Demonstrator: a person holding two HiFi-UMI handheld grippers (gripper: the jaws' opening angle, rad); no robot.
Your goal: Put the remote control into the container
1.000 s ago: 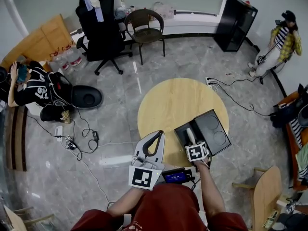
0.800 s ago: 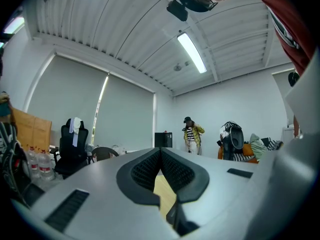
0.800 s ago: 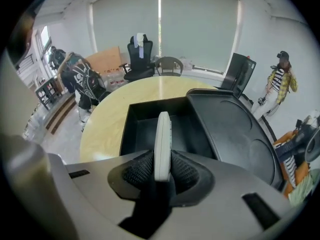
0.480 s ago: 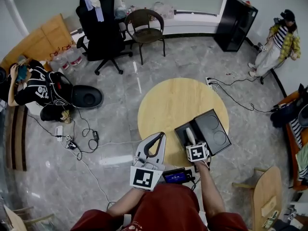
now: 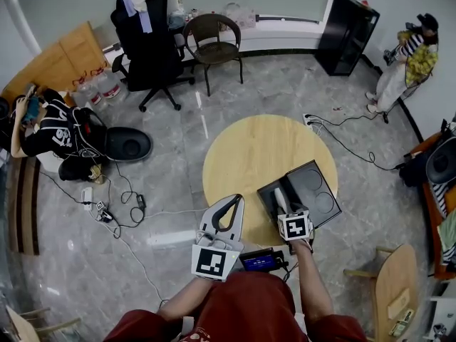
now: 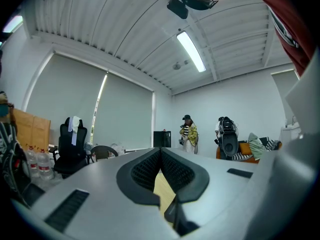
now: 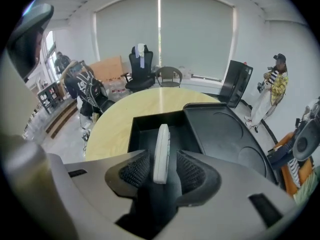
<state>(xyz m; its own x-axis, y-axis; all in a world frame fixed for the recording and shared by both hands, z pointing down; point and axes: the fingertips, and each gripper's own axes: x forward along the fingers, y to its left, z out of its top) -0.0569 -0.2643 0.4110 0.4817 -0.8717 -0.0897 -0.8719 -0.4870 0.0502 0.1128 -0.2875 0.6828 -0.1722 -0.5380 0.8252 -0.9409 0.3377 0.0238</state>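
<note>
The light grey remote control [image 7: 161, 149] stands on edge between my right gripper's [image 7: 162, 160] jaws, which are opening, with a gap showing on each side of it. Its far end reaches down into the narrow left compartment of the black container [image 7: 220, 129]. In the head view the remote [image 5: 279, 202] lies in that compartment of the container [image 5: 322, 191], on the round wooden table [image 5: 249, 148], with my right gripper [image 5: 283, 208] over its near end. My left gripper [image 5: 234, 199] hovers shut and empty at the table's near edge, left of the container.
The container's wider right part has two round recesses. A small blue-screened device [image 5: 261, 261] sits by the person's lap. Chairs [image 5: 214, 41], a seated person [image 5: 50, 130], floor cables [image 5: 121, 205] and a standing person [image 5: 406, 63] surround the table.
My right gripper has shifted slightly toward the near right over the container. The left gripper has hardly moved. The standing person at the far right has changed pose.
</note>
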